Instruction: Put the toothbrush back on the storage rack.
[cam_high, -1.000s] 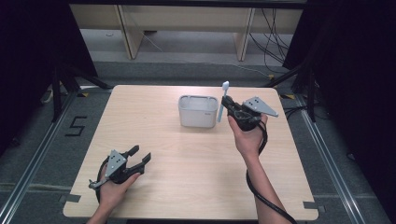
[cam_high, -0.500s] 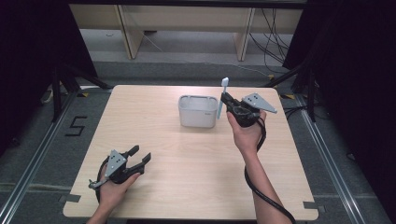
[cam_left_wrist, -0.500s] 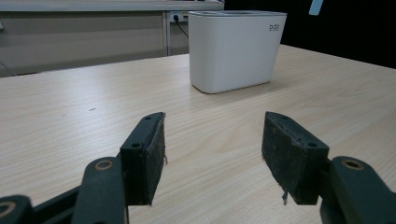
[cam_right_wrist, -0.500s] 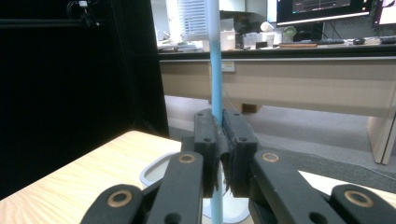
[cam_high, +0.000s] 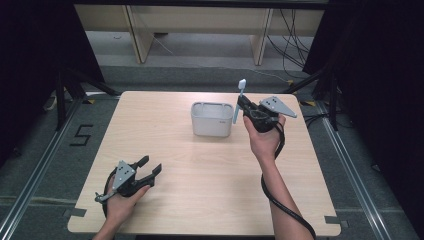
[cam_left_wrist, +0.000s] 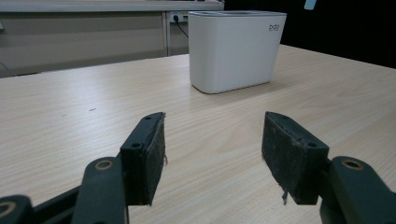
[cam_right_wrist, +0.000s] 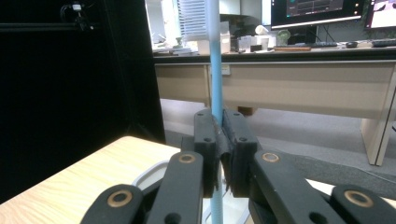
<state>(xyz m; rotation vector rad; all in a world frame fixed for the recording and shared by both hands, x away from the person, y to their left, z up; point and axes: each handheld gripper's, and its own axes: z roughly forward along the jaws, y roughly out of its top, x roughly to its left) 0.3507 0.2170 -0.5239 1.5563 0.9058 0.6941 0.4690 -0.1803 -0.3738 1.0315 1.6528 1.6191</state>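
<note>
A light-blue toothbrush (cam_high: 238, 100) with a white bristle head stands nearly upright, and my right gripper (cam_high: 242, 104) is shut on its handle. Its lower end hangs at the right rim of a white container (cam_high: 212, 126) at the table's back middle. In the right gripper view the pads of my right gripper (cam_right_wrist: 219, 140) press on the toothbrush handle (cam_right_wrist: 215, 70), with the container's rim (cam_right_wrist: 149, 175) below. My left gripper (cam_high: 151, 164) rests open near the front left. Nothing lies between my left gripper's (cam_left_wrist: 212, 149) pads, and the container (cam_left_wrist: 236, 51) stands ahead of them.
The wooden table (cam_high: 200, 200) is bare around the container. Desk legs and cables stand on the floor beyond the far edge. A black cable trails from the right gripper along the forearm (cam_high: 272, 190).
The right gripper with the toothbrush has edged slightly upward beside the container. The left gripper has stayed where it was.
</note>
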